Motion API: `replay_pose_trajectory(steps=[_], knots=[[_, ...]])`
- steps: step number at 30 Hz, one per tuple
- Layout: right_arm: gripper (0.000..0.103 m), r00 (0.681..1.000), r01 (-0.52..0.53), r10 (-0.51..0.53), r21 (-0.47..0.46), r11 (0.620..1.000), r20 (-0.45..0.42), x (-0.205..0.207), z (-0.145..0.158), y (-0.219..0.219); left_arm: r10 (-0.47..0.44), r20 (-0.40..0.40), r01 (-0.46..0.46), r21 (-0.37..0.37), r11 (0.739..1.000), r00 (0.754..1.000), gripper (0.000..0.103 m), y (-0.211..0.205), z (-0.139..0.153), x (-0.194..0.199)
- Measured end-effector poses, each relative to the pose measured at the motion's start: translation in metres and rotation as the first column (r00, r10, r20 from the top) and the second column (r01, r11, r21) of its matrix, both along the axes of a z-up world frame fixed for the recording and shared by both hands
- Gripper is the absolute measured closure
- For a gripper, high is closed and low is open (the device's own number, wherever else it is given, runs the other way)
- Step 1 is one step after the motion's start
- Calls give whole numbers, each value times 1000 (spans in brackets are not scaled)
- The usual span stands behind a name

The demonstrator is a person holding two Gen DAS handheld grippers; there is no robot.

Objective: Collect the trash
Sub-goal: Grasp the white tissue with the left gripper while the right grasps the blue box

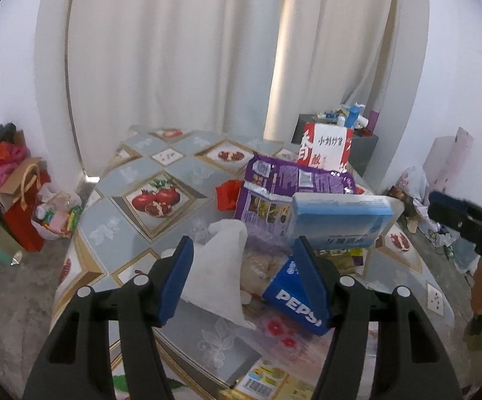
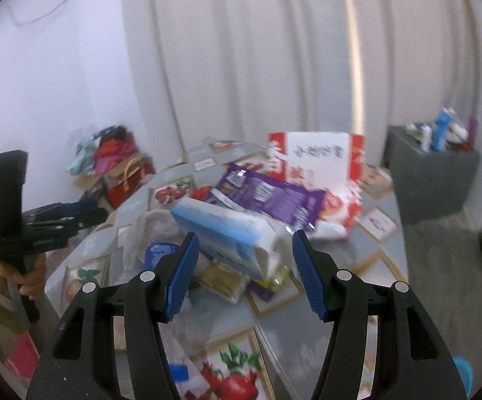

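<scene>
Left gripper (image 1: 246, 280): we held it wide open over the near edge of the desk, with nothing between its blue pads; the white tissue and the Pepsi carton showed in the gap.
Right gripper (image 2: 244, 275): we held it wide open too, gripping nothing, aimed at the end of the blue box; its view was blurred.
Desk (image 1: 147, 173): covered with a grey cloth printed with pomegranates, the trash heaped toward its centre.
White tissue (image 1: 219, 266): crumpled, lying on the desk at 12 o'clock from the left gripper, just beside the carton.
Pepsi carton (image 1: 291, 295): a blue carton at 1 o'clock from the left gripper, tilted, partly behind the gripper's right pad.
Blue box (image 1: 337, 220): light blue and white, resting tilted on top of the heap, above the carton.
Purple bag (image 1: 284, 183): an opened snack bag lying behind the blue box, touching it.
Red and white box (image 1: 329, 150): standing upright at the far side of the heap, at 12 o'clock from the purple bag.
Red scrap (image 1: 227, 195): at 9 o'clock from the purple bag, flat on the cloth.
Grey cabinet (image 2: 434, 180): beyond the desk at 2 o'clock in the right view, with bottles on top.
</scene>
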State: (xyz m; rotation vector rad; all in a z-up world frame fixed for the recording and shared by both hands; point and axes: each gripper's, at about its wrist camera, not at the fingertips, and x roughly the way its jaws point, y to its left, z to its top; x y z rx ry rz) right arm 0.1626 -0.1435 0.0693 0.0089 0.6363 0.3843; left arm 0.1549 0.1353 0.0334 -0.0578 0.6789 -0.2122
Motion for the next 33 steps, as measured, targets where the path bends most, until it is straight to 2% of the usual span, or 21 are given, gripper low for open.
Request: replay_pose_trajectory(steps=[5, 12, 15, 22, 26, 31, 33], knots=[[47, 991, -130, 127, -96, 987, -39, 32, -1, 29, -7, -69, 8, 19, 1000, 998, 49, 2, -20, 26], [47, 950, -303, 276, -217, 928, -146, 58, -14, 62, -24, -157, 27, 14, 1000, 987, 57, 10, -44, 48], [47, 936, -342, 302, -265, 901, -181, 67, -22, 72, -35, -187, 37, 9, 999, 982, 60, 14, -52, 53], [47, 918, -378, 312, -309, 873, -243, 78, -34, 75, -47, -211, 49, 4, 999, 976, 74, 16, -61, 57], [54, 915, -387, 316, -325, 863, -252, 74, -38, 76, -47, -207, 50, 10, 999, 977, 82, 16, -62, 58], [73, 912, -390, 307, -338, 857, -274, 71, -46, 77, -47, -194, 53, 26, 998, 980, 92, 16, -62, 56], [74, 914, -383, 302, -331, 863, -270, 70, -45, 76, -44, -188, 50, 26, 998, 981, 94, 17, -61, 56]])
